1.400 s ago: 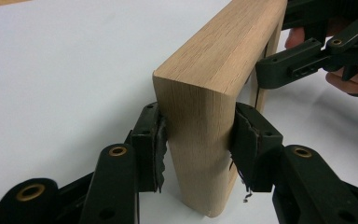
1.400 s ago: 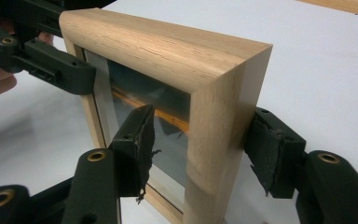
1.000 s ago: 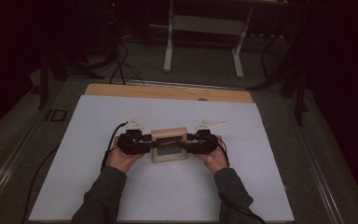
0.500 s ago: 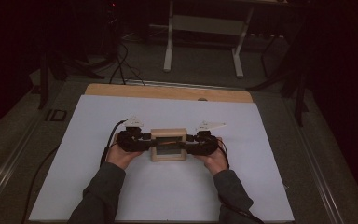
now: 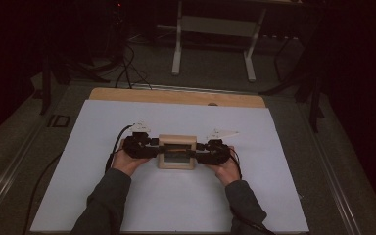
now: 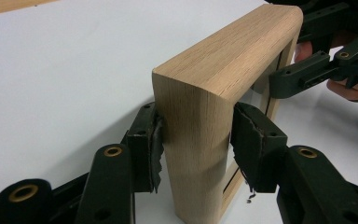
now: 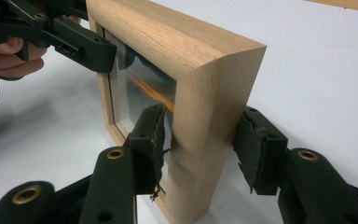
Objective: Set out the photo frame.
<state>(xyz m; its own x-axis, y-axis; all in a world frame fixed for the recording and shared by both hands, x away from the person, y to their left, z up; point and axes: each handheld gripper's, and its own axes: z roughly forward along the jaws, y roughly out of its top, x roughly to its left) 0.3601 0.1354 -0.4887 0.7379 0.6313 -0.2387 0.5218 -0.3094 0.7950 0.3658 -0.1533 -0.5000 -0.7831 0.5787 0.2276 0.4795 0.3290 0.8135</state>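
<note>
Left gripper [image 5: 152, 147] and right gripper [image 5: 199, 152] face each other, jaws half-spread

Dim lab, white-topped table [image 5: 127, 196], floor cables [image 5: 127, 73], metal stand [image 5: 213, 29]

the frame [image 5: 176, 141] stands upright on the surface [image 5: 176, 205] near its middle, the left gripper [image 5: 152, 148] at its left end, the right gripper [image 5: 199, 152] at its right end.
</note>
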